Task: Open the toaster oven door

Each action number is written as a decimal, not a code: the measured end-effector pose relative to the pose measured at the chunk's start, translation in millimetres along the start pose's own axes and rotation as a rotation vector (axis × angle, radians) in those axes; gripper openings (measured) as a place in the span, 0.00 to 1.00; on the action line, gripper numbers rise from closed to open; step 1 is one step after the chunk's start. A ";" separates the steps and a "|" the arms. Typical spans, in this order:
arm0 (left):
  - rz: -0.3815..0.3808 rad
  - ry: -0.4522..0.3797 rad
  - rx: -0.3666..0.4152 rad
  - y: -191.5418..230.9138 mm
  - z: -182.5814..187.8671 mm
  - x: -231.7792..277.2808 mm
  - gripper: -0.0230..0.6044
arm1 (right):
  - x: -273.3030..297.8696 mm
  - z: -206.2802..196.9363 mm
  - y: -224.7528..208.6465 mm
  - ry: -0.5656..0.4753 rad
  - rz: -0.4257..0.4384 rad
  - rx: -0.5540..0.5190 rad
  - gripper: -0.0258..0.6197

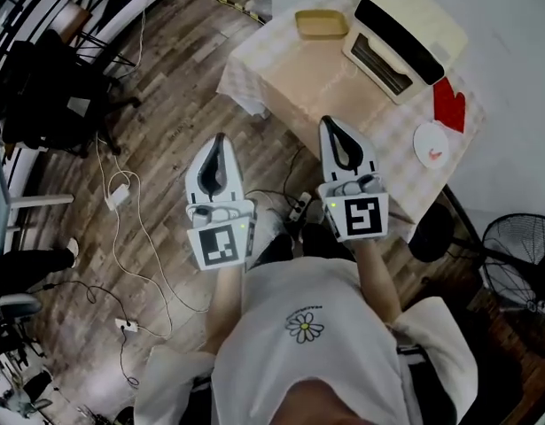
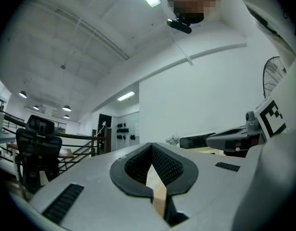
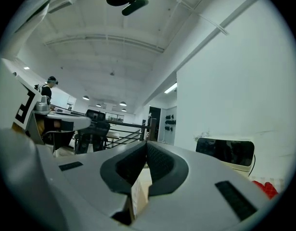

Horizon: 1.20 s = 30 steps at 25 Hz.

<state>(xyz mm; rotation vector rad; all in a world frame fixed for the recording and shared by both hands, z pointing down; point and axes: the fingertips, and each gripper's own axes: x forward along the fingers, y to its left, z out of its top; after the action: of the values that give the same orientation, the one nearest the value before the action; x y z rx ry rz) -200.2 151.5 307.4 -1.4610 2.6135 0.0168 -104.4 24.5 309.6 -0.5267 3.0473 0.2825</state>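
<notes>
A cream toaster oven (image 1: 403, 35) with a dark glass door stands on a table covered with a checked cloth (image 1: 343, 87) at the top of the head view; its door looks closed. In the right gripper view the toaster oven (image 3: 226, 153) shows ahead to the right. My left gripper (image 1: 220, 139) is held over the wooden floor, short of the table, shut and empty. My right gripper (image 1: 326, 123) reaches the table's near edge, shut with nothing in it. Both point level toward the table. The left gripper (image 2: 151, 146) and the right gripper (image 3: 146, 145) show tips together.
A shallow yellow tray (image 1: 322, 24) lies left of the oven. A red oven mitt (image 1: 450, 105) and a small white plate (image 1: 431, 141) lie on the table's right side. Cables and a power strip (image 1: 300, 207) cross the floor. Office chairs (image 1: 50, 96) stand left, a fan (image 1: 520, 255) right.
</notes>
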 end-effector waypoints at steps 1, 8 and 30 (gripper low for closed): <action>-0.010 -0.002 -0.006 -3.7 -0.8 6.0 0.06 | 2.6 -1.3 -4.6 0.002 -0.008 -0.007 0.06; -0.044 -0.031 -0.019 -34.3 1.9 55.2 0.06 | 16.4 -20.0 -52.0 0.024 -0.051 0.003 0.05; -0.428 -0.092 -0.022 -167.2 -9.8 214.3 0.06 | 6.8 -48.4 -202.6 0.069 -0.411 -0.008 0.05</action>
<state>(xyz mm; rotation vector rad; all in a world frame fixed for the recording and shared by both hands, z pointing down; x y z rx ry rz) -170.1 -118.7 298.8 -1.9440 2.1867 0.0638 -43.0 -174.2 321.8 -1.1586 2.9045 0.2620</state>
